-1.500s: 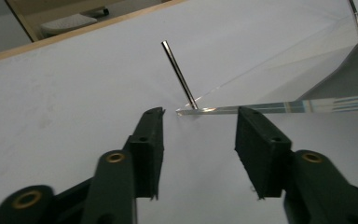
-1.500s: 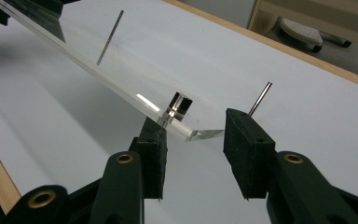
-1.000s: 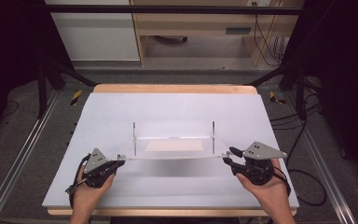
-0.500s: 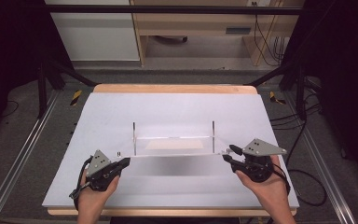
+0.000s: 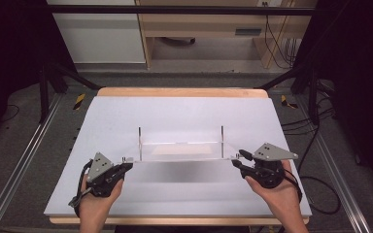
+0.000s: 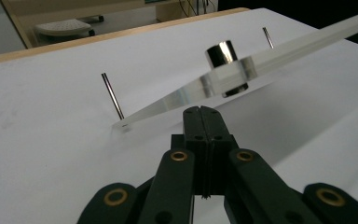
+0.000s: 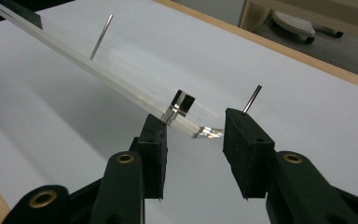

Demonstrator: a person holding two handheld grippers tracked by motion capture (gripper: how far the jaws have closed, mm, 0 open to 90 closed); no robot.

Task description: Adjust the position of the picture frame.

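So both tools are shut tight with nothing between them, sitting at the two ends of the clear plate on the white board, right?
Not quite. Only the left tool is shut tight. The right gripper view shows the right tool standing open, with the corner of the clear plate between its jaws. They do sit at the two ends of the plate on the white board.

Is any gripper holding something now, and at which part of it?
The left gripper is shut and holds nothing. The right gripper has its jaws around an end corner of the clear plate; whether both pads press on it cannot be told.
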